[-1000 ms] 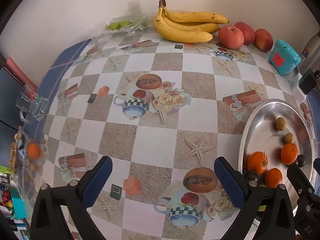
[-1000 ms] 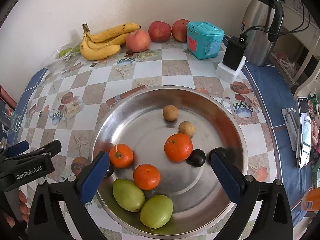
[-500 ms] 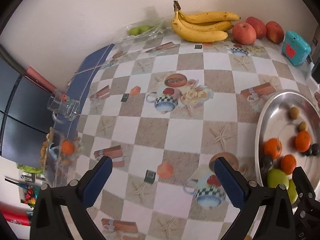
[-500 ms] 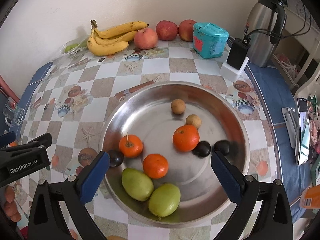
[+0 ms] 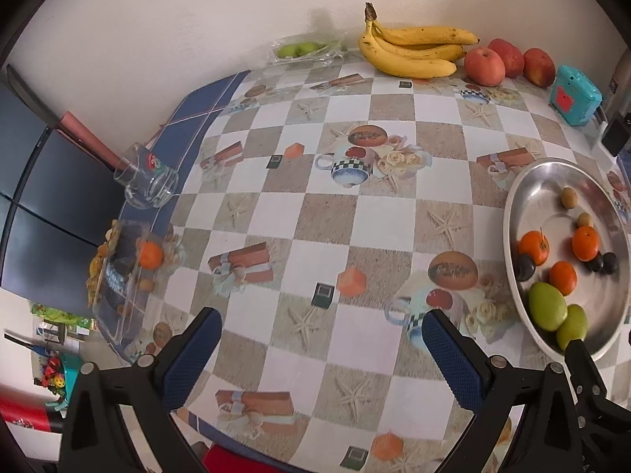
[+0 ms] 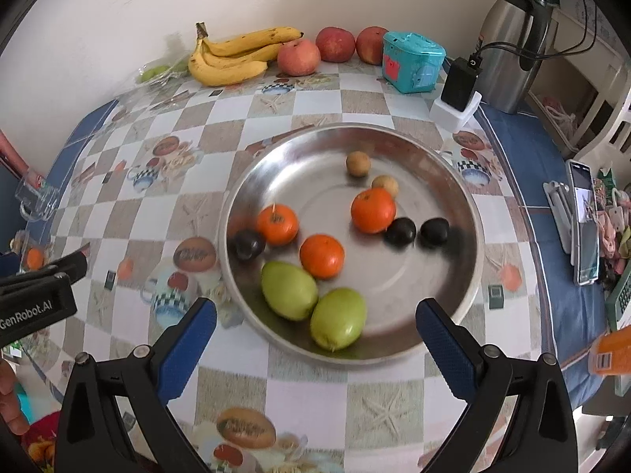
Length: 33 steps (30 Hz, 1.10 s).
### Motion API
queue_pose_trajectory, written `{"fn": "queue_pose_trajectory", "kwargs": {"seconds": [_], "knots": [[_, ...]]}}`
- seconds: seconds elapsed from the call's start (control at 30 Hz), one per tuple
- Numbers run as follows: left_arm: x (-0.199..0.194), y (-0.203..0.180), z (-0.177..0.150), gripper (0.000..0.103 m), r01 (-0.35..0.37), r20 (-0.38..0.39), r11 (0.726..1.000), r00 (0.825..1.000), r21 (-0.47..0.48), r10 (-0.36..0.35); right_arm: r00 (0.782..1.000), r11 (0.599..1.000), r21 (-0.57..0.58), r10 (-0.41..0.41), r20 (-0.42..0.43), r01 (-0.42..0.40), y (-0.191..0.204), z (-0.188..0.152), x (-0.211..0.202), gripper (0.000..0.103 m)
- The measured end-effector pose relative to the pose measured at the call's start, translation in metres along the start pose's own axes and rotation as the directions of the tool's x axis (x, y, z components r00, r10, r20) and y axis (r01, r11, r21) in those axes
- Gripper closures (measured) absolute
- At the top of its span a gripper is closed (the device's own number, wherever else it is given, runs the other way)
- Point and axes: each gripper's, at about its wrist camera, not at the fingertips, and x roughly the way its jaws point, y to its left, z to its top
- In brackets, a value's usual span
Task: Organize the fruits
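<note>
Blue-padded right gripper hangs spread wide and empty, and just ahead sit two green mangoes in the steel tray, long axes slanting away. Left gripper, also agape, is farther off, tray to its right.

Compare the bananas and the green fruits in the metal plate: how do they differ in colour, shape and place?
The bananas are yellow; the green fruits are light green. The bananas are long, curved and joined in one bunch; the green fruits are two separate ovals that touch each other. The bananas lie on the tablecloth by the wall; the green fruits lie inside the metal plate. Neither is held by a gripper.
</note>
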Motion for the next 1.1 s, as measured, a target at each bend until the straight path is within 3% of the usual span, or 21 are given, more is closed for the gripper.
{"fn": "queue_pose_trajectory", "kwargs": {"seconds": [0.63,1.1], "knots": [[0.015,0.014,-0.025,0.0,0.02,-0.016,1.0,1.0,-0.017,-0.021,1.0,1.0,0.006,-0.007,-0.019,0.007,0.002,-0.019,0.0,0.002],[0.013,0.018,-0.027,0.0,0.042,0.02,0.999,0.999,-0.016,-0.042,0.998,1.0,0.012,-0.029,0.063,0.029,0.001,-0.017,-0.017,0.002]]}}
